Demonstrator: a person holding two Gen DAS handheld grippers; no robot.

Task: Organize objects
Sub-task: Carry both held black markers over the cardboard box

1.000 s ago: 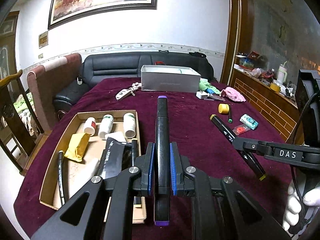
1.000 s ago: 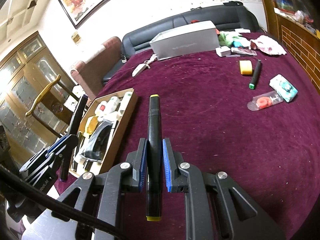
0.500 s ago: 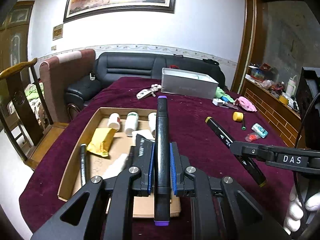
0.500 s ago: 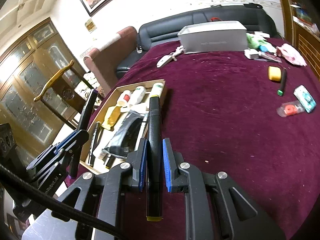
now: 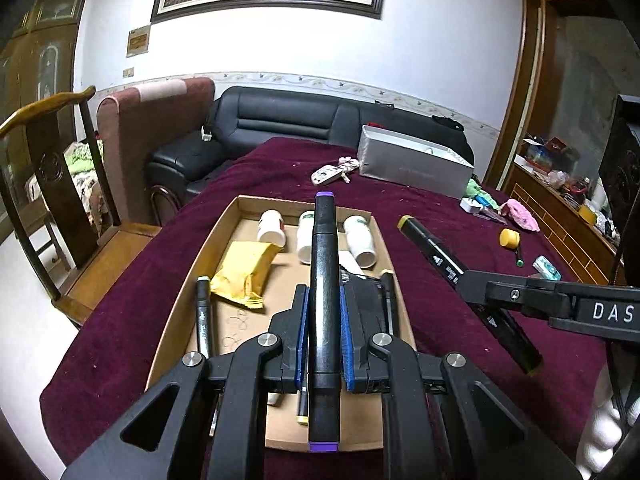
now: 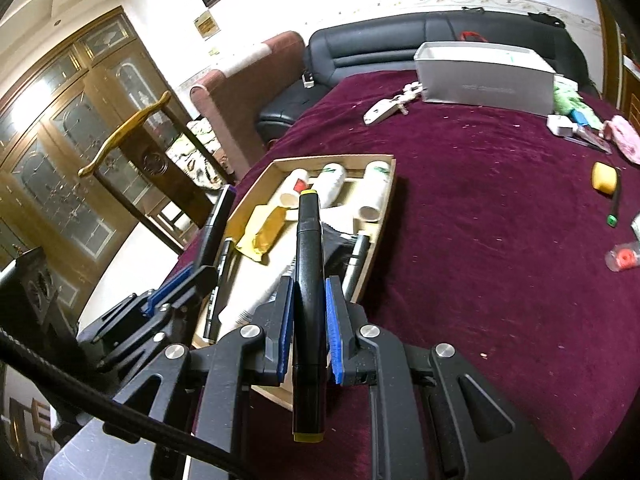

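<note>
While both grippers hang over the cardboard tray [image 5: 192, 280], each has its jaws pinched on a black marker. The left gripper [image 5: 323, 344] clamps the purple-capped marker [image 5: 325, 300] above the tray's middle. The right gripper [image 6: 307, 328] clamps the yellow-capped marker [image 6: 308, 280] above the tray's near right part.

The tray lies near the left edge of the bench [image 6: 480, 280], which carries a maroon cloth; past that edge stands a wooden chair [image 5: 52, 160]. To the tray's right the cloth is broad and bare until a scatter of small items well apart from it. Beyond the tray's far wall lie a white key fob [image 5: 326, 174] and a grey box [image 5: 412, 168].

Inside the tray, three white bottles [image 5: 304, 232] lie side by side against the far wall. Nearer than them sits a yellow packet [image 5: 244, 268], with a black pouch [image 6: 340, 248] to its right. A black pen [image 5: 203, 316] lies along the tray's left wall and another pen [image 5: 387, 300] along the right wall.
</note>
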